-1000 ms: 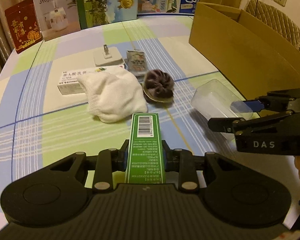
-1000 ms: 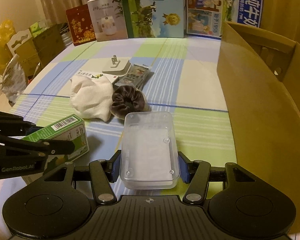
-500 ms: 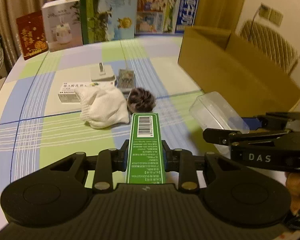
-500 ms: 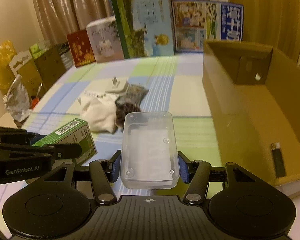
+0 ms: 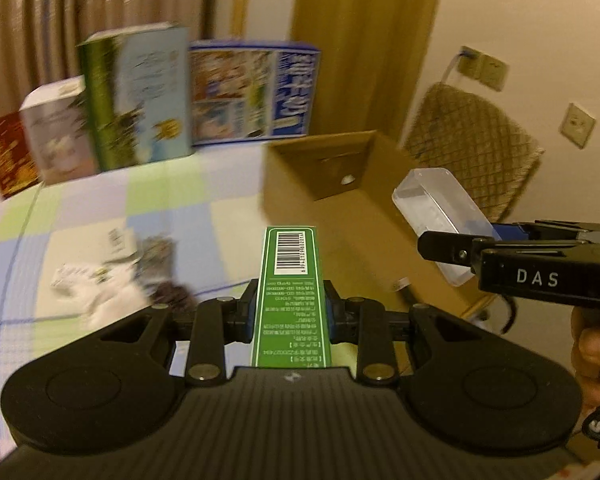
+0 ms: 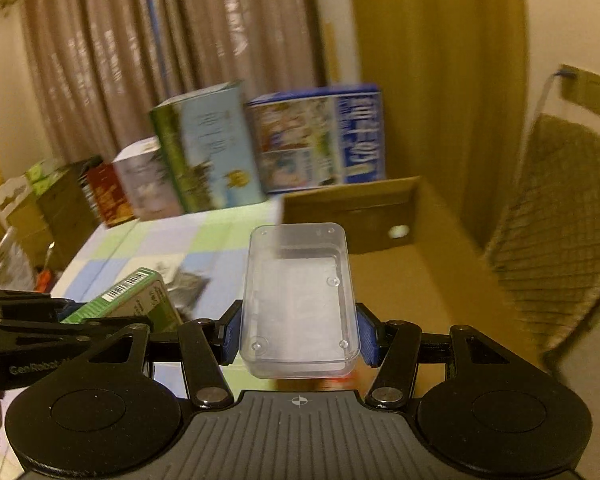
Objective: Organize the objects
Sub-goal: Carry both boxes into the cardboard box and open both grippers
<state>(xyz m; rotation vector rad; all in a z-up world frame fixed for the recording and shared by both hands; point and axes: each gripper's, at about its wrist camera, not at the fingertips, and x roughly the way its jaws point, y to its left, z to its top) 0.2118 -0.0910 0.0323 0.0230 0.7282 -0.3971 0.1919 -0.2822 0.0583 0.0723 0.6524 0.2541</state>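
My left gripper [image 5: 290, 314] is shut on a narrow green box [image 5: 290, 292] with a barcode, held in the air above the table. My right gripper [image 6: 300, 334] is shut on a clear plastic box [image 6: 300, 300], also lifted. Each shows in the other view: the clear plastic box [image 5: 439, 216] at the right of the left wrist view, the green box [image 6: 134, 296] at the left of the right wrist view. The open cardboard box [image 5: 339, 184] lies ahead and to the right of both; its inside [image 6: 403, 280] is below the clear box.
On the checked tablecloth [image 5: 80, 220] lie a white cloth [image 5: 112, 300], a dark fuzzy item [image 5: 174, 294] and small packets, all blurred. Tall cartons [image 5: 140, 100] stand along the far edge. A woven chair [image 5: 471, 148] stands right of the cardboard box.
Both grippers have risen and swung right toward the cardboard box, each keeping its load. The table items have slid down and left in view.
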